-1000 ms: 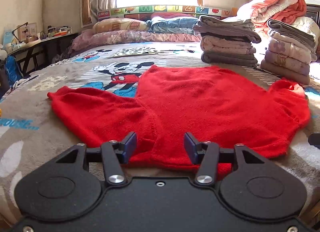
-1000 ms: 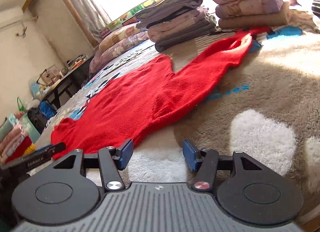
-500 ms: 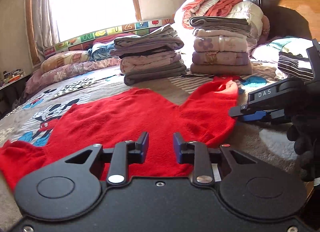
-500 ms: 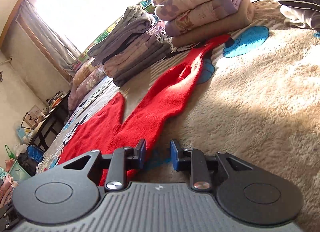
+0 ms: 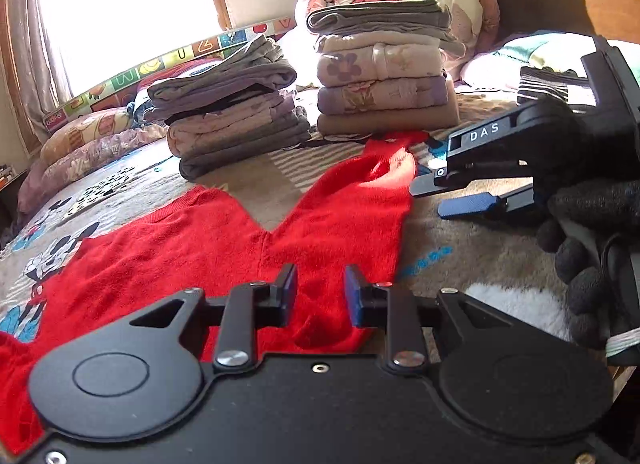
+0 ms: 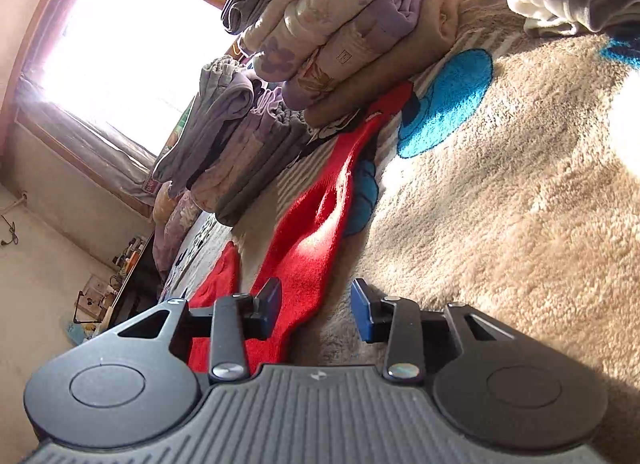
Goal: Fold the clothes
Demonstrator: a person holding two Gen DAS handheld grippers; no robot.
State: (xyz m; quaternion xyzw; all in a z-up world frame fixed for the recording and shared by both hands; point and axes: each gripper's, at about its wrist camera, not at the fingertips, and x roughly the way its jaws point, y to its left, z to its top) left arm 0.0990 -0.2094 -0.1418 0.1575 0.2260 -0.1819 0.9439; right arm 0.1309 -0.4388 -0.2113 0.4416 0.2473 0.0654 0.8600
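Left wrist view is showing the left gripper point(image 5: 320, 292) hovering low over the near edge of a red sweater point(image 5: 200, 248), which is lying flat on a plush cartoon-print bedspread point(image 5: 472, 248). Its blue-padded jaws are standing apart with a moderate gap and are holding nothing; red knit is showing between and beneath them. One sleeve point(image 5: 360, 192) is stretching away toward two stacks of folded clothes: a grey and lilac stack point(image 5: 232, 120) on the left and a floral stack point(image 5: 384, 76) on the right, the sleeve end lying just beside the base of the floral one. At the right of this view the right gripper point(image 5: 468, 200) is reaching in beside the sleeve, held by a black-gloved hand point(image 5: 592, 248), with a blue finger pad point(image 5: 468, 204) lying close to the bedspread.

The right wrist view is tilting strongly. Here the right gripper point(image 6: 316, 310) is sitting low at the sleeve's point(image 6: 316, 232) outer edge, jaws open and gripping nothing; the left pad is showing over red fabric, the right pad over the beige pile of the bedspread point(image 6: 500, 204). The sleeve is running up toward the floral stack point(image 6: 340, 36), with the grey stack point(image 6: 236, 136) behind it near a bright window point(image 6: 132, 48).
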